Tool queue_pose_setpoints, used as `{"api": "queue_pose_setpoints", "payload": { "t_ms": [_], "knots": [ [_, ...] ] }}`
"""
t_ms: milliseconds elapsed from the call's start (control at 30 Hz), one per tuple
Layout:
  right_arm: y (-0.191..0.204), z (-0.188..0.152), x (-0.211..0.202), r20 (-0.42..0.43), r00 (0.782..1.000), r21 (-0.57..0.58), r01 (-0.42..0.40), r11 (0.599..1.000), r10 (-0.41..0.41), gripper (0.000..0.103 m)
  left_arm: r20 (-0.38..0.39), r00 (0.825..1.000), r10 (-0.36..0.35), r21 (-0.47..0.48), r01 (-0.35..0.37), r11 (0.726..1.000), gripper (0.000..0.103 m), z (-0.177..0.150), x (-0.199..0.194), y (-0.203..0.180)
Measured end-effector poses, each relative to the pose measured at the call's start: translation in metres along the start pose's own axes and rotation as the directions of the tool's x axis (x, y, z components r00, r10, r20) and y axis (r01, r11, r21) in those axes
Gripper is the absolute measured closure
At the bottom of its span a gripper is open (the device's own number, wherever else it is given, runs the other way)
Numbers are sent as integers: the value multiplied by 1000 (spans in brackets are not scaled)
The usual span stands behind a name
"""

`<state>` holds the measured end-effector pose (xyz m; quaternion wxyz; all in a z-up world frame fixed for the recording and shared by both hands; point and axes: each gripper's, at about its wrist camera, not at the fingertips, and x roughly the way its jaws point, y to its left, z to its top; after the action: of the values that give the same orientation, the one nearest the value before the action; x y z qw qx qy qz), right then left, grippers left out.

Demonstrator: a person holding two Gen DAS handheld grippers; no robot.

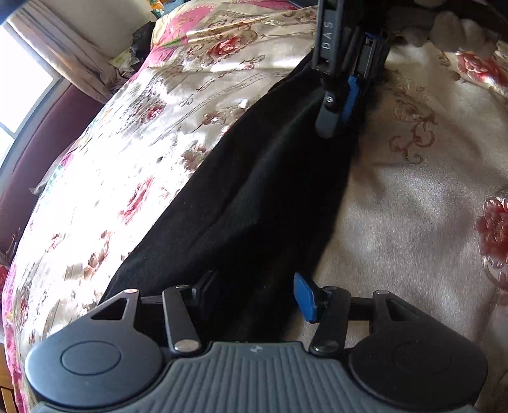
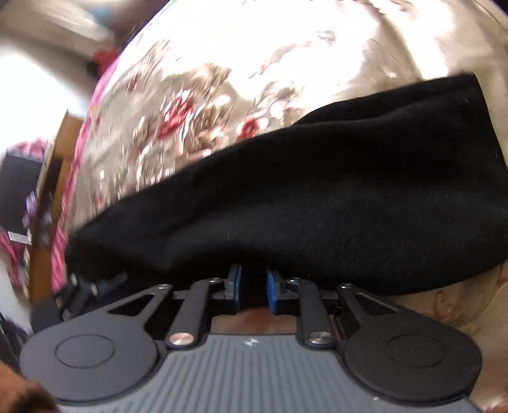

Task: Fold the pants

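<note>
Black pants [image 1: 254, 197] lie as a long folded strip on a floral bedspread [image 1: 133, 152]. My left gripper [image 1: 257, 292] is open, its fingers straddling the near end of the strip; the left finger is partly hidden by cloth. My right gripper [image 1: 338, 111] shows at the far end of the strip in the left wrist view, pointing down onto the cloth. In the right wrist view the right gripper [image 2: 254, 287] has its blue pads [image 2: 272, 294] closed on the edge of the pants [image 2: 301, 206], with black cloth between them.
The bedspread [image 2: 222, 104] covers the whole bed. A window and curtain [image 1: 47, 47] are at the far left. A wooden bed frame [image 2: 47, 197] and floor clutter show at the left. A grey fluffy item [image 1: 457, 28] lies at the top right.
</note>
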<state>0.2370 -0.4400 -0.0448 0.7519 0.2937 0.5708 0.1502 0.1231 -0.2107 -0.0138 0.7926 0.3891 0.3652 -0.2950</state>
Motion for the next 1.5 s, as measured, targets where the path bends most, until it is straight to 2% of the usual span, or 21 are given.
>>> {"api": "queue_pose_setpoints", "payload": {
  "t_ms": [67, 100, 167, 200, 267, 333, 433, 500, 567, 600, 700, 733, 767, 900, 1033, 1133, 1233, 1300, 1433, 1500],
  "knots": [
    [4, 0, -1, 39, 999, 36, -9, 999, 8, 83, -1, 1000, 6, -5, -6, 1000, 37, -4, -1, 0],
    [11, 0, -2, 42, 999, 4, -5, 1000, 5, 82, 4, 1000, 9, -1, -9, 1000, 37, -6, -2, -1],
    [31, -3, 1, 24, 999, -126, 25, 992, -22, 74, 5, 1000, 13, 14, -13, 1000, 37, -8, 0, -3],
    [39, -5, 3, 10, 999, -191, 34, 981, -33, 74, -1, 1000, 6, 19, -6, 1000, 37, -8, 3, -3],
    [64, -12, 9, -22, 998, -365, 52, 930, -65, 74, -3, 1000, -8, 7, 8, 1000, 41, -8, 7, 1],
    [89, -24, 18, -40, 992, -559, 75, 826, -117, 74, -7, 999, -35, -63, 34, 997, 47, -6, 9, 14],
    [116, -47, 29, -17, 985, -779, 93, 620, -170, 68, -18, 996, -84, -190, 80, 979, 61, -5, 9, 37],
    [124, -56, 37, 0, 982, -836, 104, 539, -189, 67, -9, 996, -94, -220, 89, 971, 66, -4, 5, 45],
    [126, -57, 42, 12, 980, -849, 115, 515, -200, 67, 12, 996, -90, -237, 90, 967, 72, -2, -2, 51],
    [127, -56, 45, 12, 978, -848, 119, 516, -207, 67, 21, 996, -84, -242, 86, 967, 73, -2, -5, 53],
    [129, -50, 42, -22, 985, -820, 81, 567, -173, 67, 24, 997, -77, -253, 80, 964, 73, -3, -11, 60],
    [129, -49, 40, -13, 984, -813, 94, 574, -180, 67, 18, 997, -68, -253, 71, 965, 73, -5, -11, 59],
    [129, -50, 41, 4, 980, -818, 118, 562, -200, 68, 10, 998, -69, -248, 70, 966, 73, -7, -10, 59],
    [126, -67, 48, 45, 960, -893, 162, 420, -275, 70, 14, 997, -77, -206, 79, 975, 73, -12, -5, 48],
    [125, -74, 65, 71, 951, -925, 176, 337, -302, 70, 18, 997, -80, -185, 82, 979, 73, -14, -4, 38],
    [128, -75, 74, 88, 952, -933, 181, 311, -292, 71, 21, 996, -86, -197, 88, 976, 73, -16, -5, 38],
    [130, -83, 71, 110, 953, -954, 181, 238, -284, 73, 35, 996, -86, -198, 92, 976, 72, -16, -10, 39],
    [129, -86, 65, 95, 958, -961, 159, 227, -272, 73, 51, 994, -101, -208, 109, 972, 71, -16, -13, 41],
    [125, -96, 70, 100, 952, -976, 150, 155, -290, 72, 51, 994, -100, -178, 108, 978, 71, -15, -7, 34],
    [126, -94, 74, 101, 954, -970, 157, 184, -282, 72, 48, 996, -78, -128, 83, 988, 69, -14, -1, 26]
  ]
}}
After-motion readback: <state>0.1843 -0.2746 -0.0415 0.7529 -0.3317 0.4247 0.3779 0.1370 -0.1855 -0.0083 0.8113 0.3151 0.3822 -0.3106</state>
